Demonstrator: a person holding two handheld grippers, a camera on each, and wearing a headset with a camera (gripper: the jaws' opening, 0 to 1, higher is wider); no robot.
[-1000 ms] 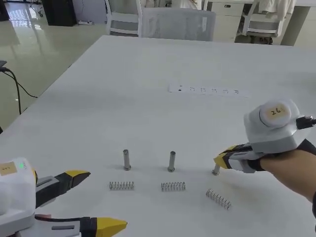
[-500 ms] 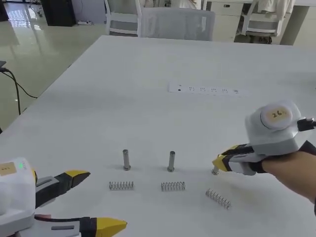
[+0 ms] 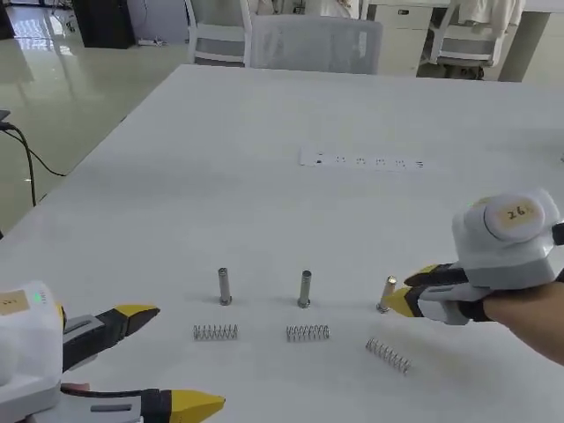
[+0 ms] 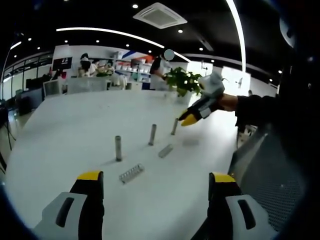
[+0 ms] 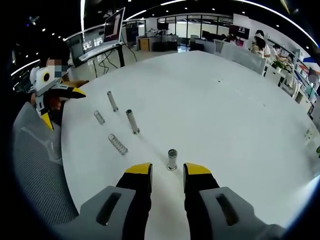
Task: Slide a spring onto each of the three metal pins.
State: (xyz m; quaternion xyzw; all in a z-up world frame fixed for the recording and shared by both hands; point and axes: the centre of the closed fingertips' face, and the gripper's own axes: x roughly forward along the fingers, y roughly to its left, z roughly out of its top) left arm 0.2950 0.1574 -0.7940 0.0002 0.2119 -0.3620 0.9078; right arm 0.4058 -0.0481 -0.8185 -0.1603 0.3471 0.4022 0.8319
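In the head view, my left gripper hung low over the near edge of the white table, jaws spread wide and empty. My right gripper sat just beside the right pin, jaws parted, gripping nothing. The left pin and middle pin stood upright. The left spring, middle spring and right spring lay flat, one in front of each pin.

In the left gripper view, my jaws gaped toward the row of pins.

In the right gripper view, the right pin stood bare just ahead of my narrow gap.
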